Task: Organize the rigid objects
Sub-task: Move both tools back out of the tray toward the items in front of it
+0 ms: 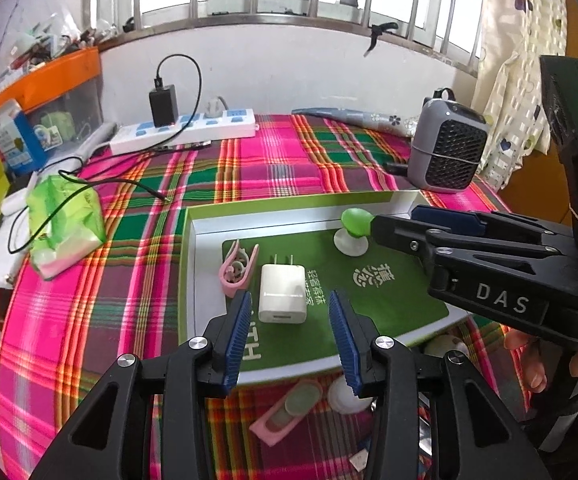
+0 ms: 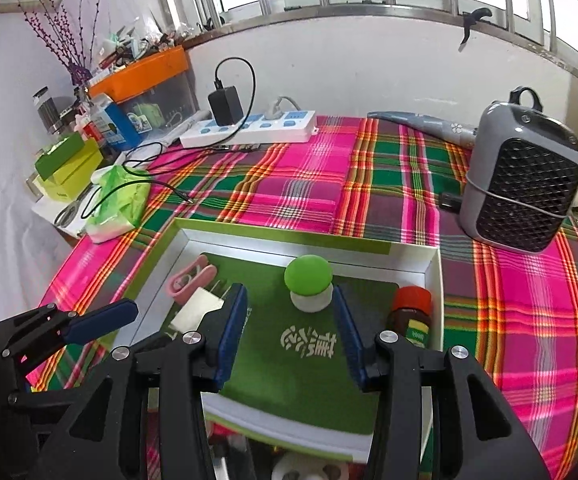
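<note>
A shallow white cardboard box with a green rim and green printed liner (image 1: 193, 264) is lying on the pink, green and red plaid tablecloth (image 1: 273, 168). Inside it, a white square plug-in charger with two prongs (image 1: 283, 294) is lying flat, just beyond and between the blue ribbed pads of the left gripper (image 1: 289, 338), whose jaws are standing wide and gripping nothing. A pink plastic clip (image 1: 237, 268) is resting just beside the charger. The right gripper (image 2: 287, 338) is hovering with its jaws apart and empty; a green-capped mushroom-shaped toy on a white base (image 2: 309, 284) is standing upright on the liner just past its fingertips, apart from the pads. A small brown bottle with a red cap (image 2: 409, 312) is standing in the box just outside the right finger. A pink oblong case (image 1: 287, 408) is lying on the cloth outside the box.
</note>
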{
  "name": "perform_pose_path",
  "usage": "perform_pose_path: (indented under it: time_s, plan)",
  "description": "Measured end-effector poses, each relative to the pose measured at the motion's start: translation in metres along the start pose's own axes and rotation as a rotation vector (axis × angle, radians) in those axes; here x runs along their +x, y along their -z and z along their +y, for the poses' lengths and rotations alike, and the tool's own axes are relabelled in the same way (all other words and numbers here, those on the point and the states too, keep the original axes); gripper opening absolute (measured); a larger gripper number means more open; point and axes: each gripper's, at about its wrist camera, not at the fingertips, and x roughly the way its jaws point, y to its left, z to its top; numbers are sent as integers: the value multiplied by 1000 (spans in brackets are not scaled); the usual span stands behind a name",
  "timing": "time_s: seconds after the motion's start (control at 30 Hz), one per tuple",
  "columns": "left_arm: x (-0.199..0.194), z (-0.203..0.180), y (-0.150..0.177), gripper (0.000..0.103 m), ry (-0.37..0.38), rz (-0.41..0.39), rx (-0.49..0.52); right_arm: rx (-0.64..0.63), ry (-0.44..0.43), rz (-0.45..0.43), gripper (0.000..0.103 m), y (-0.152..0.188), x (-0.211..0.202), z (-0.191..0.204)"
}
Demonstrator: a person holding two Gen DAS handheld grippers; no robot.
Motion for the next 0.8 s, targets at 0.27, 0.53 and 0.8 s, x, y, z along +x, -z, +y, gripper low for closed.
perform_pose_path:
  time_s: [0.27,0.53,0.8]
  plan:
    - [-22,7,14,40,-7,-21,-18,10,7,-38,46,17,-28,1]
    - [-38,19,34,40,0,-26,-39,37,28,-62,46,42,-51,-5]
    - [-49,38,57,40,11,-21,-64,70,27,-56,46,75,-64,-12]
